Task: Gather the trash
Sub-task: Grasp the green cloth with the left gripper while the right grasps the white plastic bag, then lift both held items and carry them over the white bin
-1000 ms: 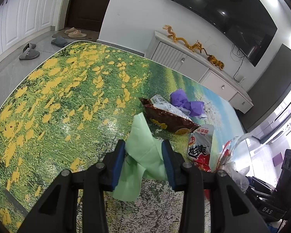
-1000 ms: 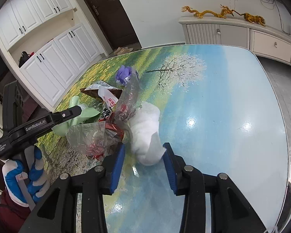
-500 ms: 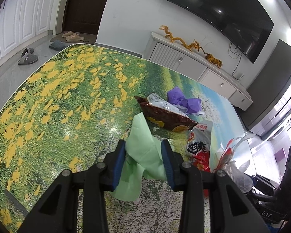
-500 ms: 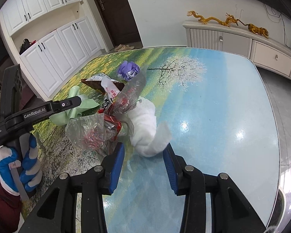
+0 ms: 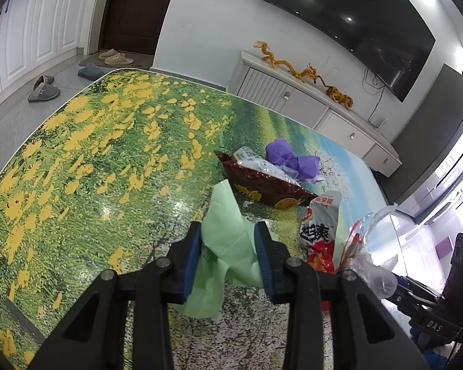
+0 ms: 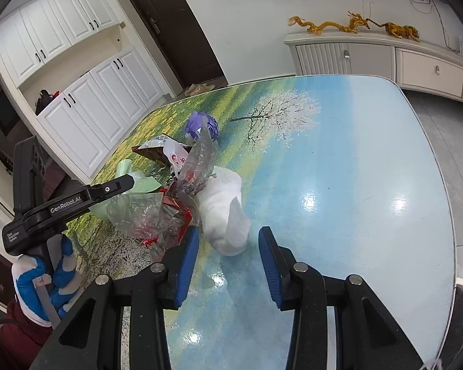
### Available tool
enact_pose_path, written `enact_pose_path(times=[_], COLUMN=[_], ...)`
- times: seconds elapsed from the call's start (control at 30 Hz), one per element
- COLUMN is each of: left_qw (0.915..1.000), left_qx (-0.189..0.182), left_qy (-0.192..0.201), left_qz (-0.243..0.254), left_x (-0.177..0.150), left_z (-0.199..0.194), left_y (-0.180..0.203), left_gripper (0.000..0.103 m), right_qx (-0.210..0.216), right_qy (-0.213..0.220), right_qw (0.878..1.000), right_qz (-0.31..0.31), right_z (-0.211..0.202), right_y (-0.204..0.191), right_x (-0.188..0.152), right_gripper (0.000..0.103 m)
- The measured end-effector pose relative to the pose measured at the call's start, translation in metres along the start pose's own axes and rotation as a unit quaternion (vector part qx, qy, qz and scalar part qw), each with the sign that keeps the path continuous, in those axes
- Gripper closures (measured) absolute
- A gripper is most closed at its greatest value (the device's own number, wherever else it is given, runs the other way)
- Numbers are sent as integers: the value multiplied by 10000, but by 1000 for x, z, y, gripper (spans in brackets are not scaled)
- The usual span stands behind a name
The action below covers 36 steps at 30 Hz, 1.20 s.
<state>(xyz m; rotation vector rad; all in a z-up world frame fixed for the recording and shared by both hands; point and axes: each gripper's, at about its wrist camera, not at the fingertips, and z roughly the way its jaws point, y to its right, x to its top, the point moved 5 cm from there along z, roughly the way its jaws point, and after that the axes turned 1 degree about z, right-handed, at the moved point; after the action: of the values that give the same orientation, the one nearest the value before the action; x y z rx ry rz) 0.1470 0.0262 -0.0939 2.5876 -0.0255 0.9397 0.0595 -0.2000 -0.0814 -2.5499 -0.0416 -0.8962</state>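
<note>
We see a heap of trash gathered near the middle of a desk (image 5: 77,160) printed with yellow flowers on one half and a blue sky on the other. The left gripper (image 5: 228,246) is closing, with a pale green plastic bag (image 5: 228,237) between its blue pads; the bag's free end trails on the desk below the fingers. Whether the pads already press the bag we cannot tell for certain, though both touch its folds. The right gripper (image 6: 228,256) is also closing, its fingers apart over bare desk, with a crumpled white tissue (image 6: 225,212) just beyond the fingertips and nothing held. Left of the tissue lies crinkled clear wrapping (image 6: 157,212) with red scraps. Farther off sit a brown snack bag (image 5: 262,185), a red-and-white packet (image 5: 321,225) and a purple wad (image 5: 293,160), all close together. The flowered half of the desk toward the far-left corner is open, and so is the blue half out to the rounded right edge (image 6: 441,160). A blue-and-white gloved hand (image 6: 43,280) holds the left gripper's handle at the near-left edge.
</note>
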Motion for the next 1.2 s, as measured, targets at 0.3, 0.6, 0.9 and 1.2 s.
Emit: enact_pose_path(times=[0.3, 0.6, 0.9, 1.2], left_qw=[9999, 9991, 9967, 9915], left_qx=[-104, -257, -294, -358], left_qy=[89, 330, 747, 1245], left_qz=[-103, -107, -122, -118], left_x=[0, 3, 13, 24], left_z=[-9, -38, -88, -151], left_y=[-1, 9, 19, 35], left_gripper=[77, 78, 78, 78], right_qx=[-115, -325, -457, -488], right_qy=[43, 393, 893, 1650], right_qw=[9999, 9987, 9948, 9850], right_qz=[-86, 35, 156, 114], right_z=[-9, -38, -88, -160], right_y=[1, -1, -9, -29], right_x=[-4, -3, -1, 1], right_gripper=[88, 92, 92, 92])
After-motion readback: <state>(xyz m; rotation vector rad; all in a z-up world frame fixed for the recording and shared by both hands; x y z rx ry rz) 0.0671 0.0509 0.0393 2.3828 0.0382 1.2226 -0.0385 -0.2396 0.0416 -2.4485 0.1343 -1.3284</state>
